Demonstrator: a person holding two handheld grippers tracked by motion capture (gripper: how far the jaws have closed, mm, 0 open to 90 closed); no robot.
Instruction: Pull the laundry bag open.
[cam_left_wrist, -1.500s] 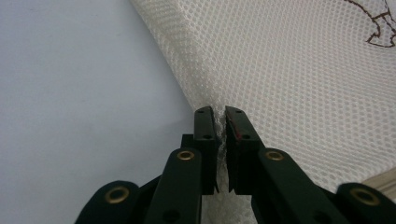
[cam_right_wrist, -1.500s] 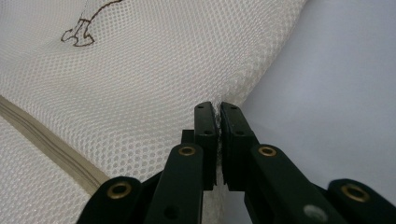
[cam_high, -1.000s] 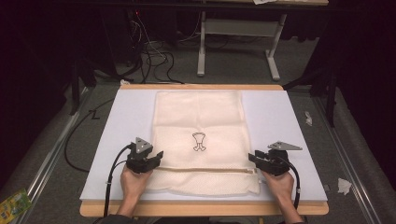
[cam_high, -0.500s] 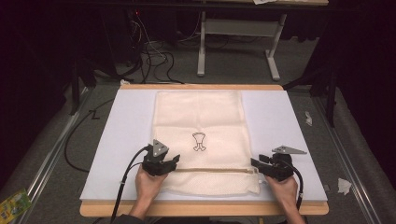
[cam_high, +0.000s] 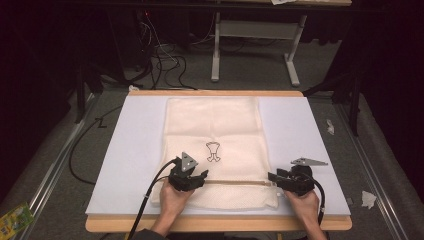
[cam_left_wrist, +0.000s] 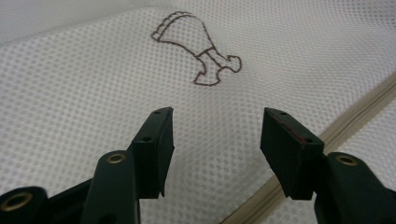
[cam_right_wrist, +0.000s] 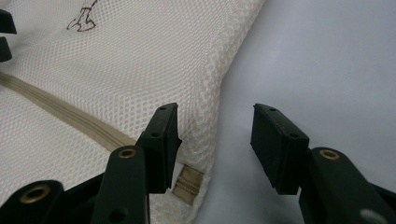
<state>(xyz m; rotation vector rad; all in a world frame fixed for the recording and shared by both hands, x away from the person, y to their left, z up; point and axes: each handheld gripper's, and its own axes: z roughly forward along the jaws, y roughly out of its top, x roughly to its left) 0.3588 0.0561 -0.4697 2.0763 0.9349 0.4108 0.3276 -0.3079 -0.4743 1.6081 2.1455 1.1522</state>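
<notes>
A cream mesh bag (cam_high: 212, 125) lies flat on the white table (cam_high: 310, 135), with a small brown drumstick drawing (cam_high: 213, 151) at its middle and a tan zipper (cam_high: 240, 182) across its near end. My left gripper (cam_high: 201, 176) is open, low over the mesh (cam_left_wrist: 93, 93) just left of the zipper (cam_left_wrist: 345, 121), the drawing (cam_left_wrist: 198, 51) beyond it. My right gripper (cam_high: 273, 177) is open at the bag's right edge (cam_right_wrist: 215, 88), where the zipper (cam_right_wrist: 70, 114) ends; one jaw stands over the mesh, the other over bare table (cam_right_wrist: 327, 60).
A wooden edge (cam_high: 215, 223) runs along the table's near side. Cables (cam_high: 165, 60) and a grey metal stand (cam_high: 255, 45) are on the floor beyond the table. Scraps of paper (cam_high: 369, 199) lie on the floor at the right.
Both hands have moved along the bag's near end: the left gripper rightward onto the mesh by the zipper, the right gripper a little lower at the bag's right edge.
</notes>
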